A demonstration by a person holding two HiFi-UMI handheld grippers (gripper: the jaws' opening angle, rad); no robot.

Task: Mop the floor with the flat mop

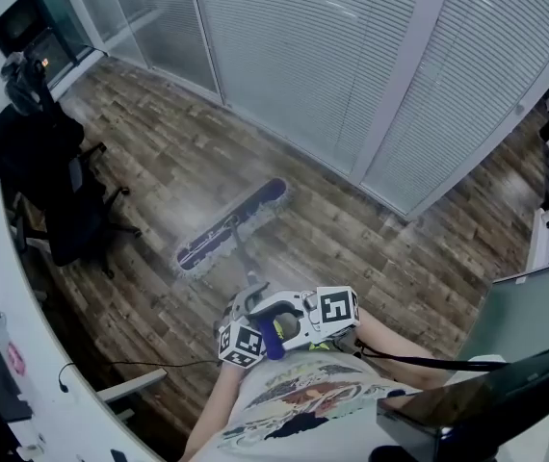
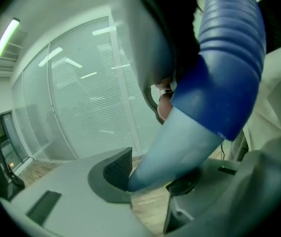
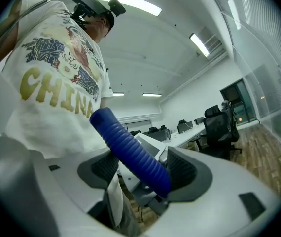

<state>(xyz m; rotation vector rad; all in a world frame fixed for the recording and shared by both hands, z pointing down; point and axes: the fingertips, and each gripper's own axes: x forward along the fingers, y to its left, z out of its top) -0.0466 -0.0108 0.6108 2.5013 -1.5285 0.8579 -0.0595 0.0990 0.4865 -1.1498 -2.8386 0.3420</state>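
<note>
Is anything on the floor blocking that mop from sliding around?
Nothing visible lies on the floor right around the mop. The office chair stands off to its left, apart from it, and the glass wall is farther ahead.

The flat mop (image 1: pixel 231 227) has a long, narrow head with a purple-edged pad. The head lies flat on the wooden floor (image 1: pixel 169 152), set diagonally, to the right of the black office chair (image 1: pixel 72 200) in the head view and well apart from it. Its pale shaft (image 2: pixel 180 152) slants up from the head's middle to a blue ribbed grip (image 3: pixel 130 149).
</note>
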